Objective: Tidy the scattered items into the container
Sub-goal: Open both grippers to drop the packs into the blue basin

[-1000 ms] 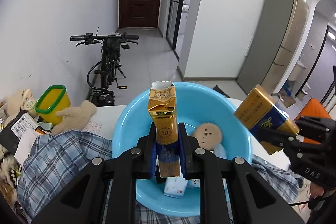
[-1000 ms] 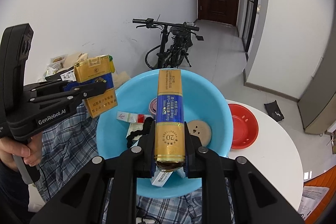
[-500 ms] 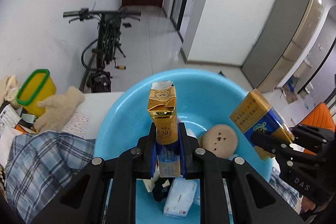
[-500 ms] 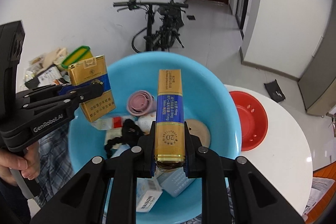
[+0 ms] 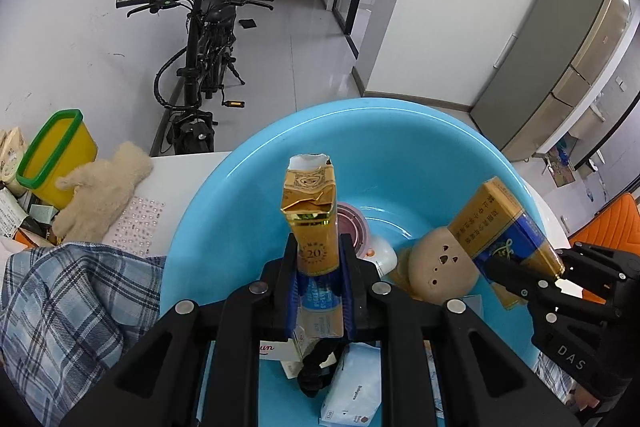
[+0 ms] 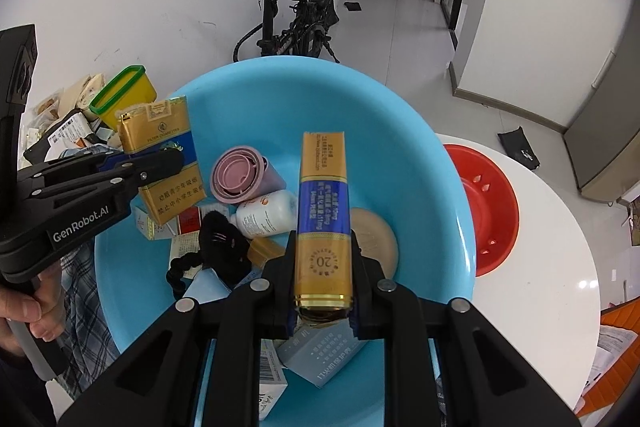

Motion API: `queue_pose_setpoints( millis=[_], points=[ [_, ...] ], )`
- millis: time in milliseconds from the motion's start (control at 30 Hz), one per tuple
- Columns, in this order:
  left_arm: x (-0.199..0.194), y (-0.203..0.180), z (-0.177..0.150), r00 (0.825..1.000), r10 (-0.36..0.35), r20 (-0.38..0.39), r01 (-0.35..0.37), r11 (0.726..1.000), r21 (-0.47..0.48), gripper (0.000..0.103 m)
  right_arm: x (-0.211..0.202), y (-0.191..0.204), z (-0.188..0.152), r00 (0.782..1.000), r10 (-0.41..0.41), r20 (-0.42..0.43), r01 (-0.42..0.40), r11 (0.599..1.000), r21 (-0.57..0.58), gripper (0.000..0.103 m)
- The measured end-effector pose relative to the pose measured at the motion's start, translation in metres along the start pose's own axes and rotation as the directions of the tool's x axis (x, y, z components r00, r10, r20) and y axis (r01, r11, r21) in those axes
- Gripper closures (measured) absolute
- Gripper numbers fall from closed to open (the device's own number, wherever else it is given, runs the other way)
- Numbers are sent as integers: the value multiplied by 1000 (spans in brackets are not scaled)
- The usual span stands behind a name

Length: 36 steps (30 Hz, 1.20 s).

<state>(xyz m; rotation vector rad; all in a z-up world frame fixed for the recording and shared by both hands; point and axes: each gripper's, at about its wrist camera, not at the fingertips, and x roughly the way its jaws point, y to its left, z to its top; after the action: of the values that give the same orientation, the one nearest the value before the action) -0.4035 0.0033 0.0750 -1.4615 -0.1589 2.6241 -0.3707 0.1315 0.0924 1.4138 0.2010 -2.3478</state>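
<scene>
Left gripper (image 5: 318,279) clenched on an opened gold-and-blue pack (image 5: 310,227), which stands upright between the jaws over the blue basin (image 5: 248,187). Right gripper (image 6: 323,267) clenched on a sealed pack (image 6: 323,211) that runs straight ahead from the jaws, above the basin's contents: pink cup (image 6: 240,179), white bottle (image 6: 266,213), tan disc (image 6: 374,239), small boxes. Red bowl (image 6: 492,203) right of the right jaws, outside the basin.
</scene>
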Motion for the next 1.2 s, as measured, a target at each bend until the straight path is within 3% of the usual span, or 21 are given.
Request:
queue_pose_setpoints(
  millis=[100, 167, 200, 267, 633, 700, 733, 800, 1200],
  points=[
    [-4, -2, 0, 1000, 19, 12, -19, 1000, 7, 78, -4, 1, 2, 1000, 0, 5, 0, 1000, -2, 86],
    [-7, 0, 1, 999, 49, 18, -49, 999, -13, 26, -6, 1, 3, 1000, -1, 9, 1, 1000, -4, 86],
    [-10, 1, 1, 998, 49, 32, -49, 999, -20, 22, -8, 1, 3, 1000, -1, 11, 1, 1000, -4, 86],
    [-17, 3, 1, 997, 31, 67, -30, 999, -25, 22, -10, 1, 3, 1000, -2, 14, 2, 1000, -5, 86],
    [-18, 2, 1, 998, 31, 49, -31, 999, -19, 22, -9, -3, 5, 1000, -13, 20, 12, 1000, 18, 82],
    [-17, 2, 0, 998, 32, 48, -31, 999, -23, 22, -7, -4, 6, 1000, -25, 17, 24, 999, 21, 71],
    [-17, 2, -1, 998, 33, 47, -32, 999, -23, 22, -7, -5, 6, 1000, -23, 18, 23, 1000, 21, 56],
    [-17, 1, -2, 998, 32, 46, -31, 999, -21, 22, -7, -5, 5, 999, -19, 30, 18, 1000, 19, 38],
    [-15, 3, -5, 999, 28, 23, -27, 999, -31, 22, -8, -5, 2, 999, -34, 43, 33, 999, 15, 38]
  ],
)
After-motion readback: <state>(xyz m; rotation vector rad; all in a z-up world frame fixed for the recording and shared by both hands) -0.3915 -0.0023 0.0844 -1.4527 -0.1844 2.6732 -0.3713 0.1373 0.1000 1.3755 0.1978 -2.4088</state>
